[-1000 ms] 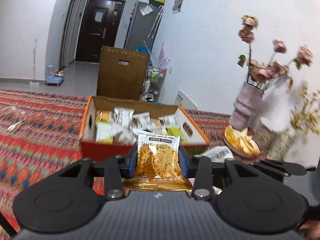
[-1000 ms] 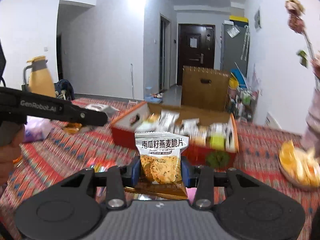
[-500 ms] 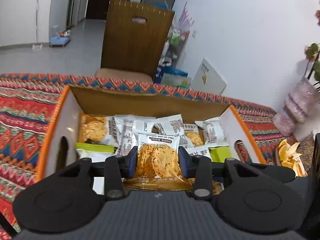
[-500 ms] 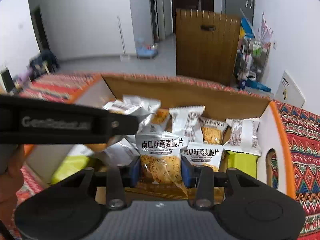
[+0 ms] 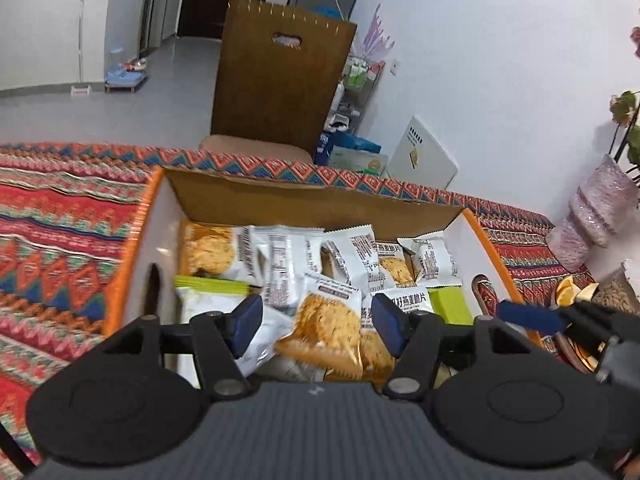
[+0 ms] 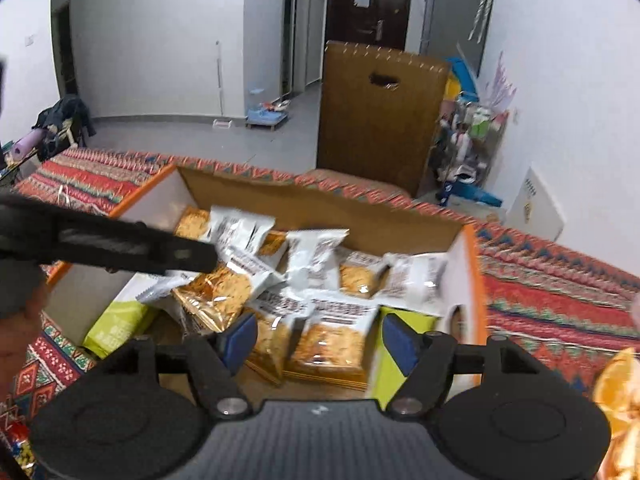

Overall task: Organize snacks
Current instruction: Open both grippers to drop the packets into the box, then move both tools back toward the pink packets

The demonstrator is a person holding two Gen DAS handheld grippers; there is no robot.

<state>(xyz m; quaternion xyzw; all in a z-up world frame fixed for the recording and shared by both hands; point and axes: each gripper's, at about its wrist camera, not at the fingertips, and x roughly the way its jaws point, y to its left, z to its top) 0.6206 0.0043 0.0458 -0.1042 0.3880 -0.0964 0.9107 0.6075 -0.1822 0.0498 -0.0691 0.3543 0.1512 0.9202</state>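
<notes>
We hold both the left gripper and the right gripper wide over the orange cardboard box, because the oat crisp packets already lie inside it.

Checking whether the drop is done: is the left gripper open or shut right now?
Open. The left gripper has its blue pads spread wide, and the cracker packet lies tilted between them in the box, touching neither.

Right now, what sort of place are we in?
Most likely someone's home: a front door down the hall, a patterned tablecloth, and a vase by the snack box.
</notes>
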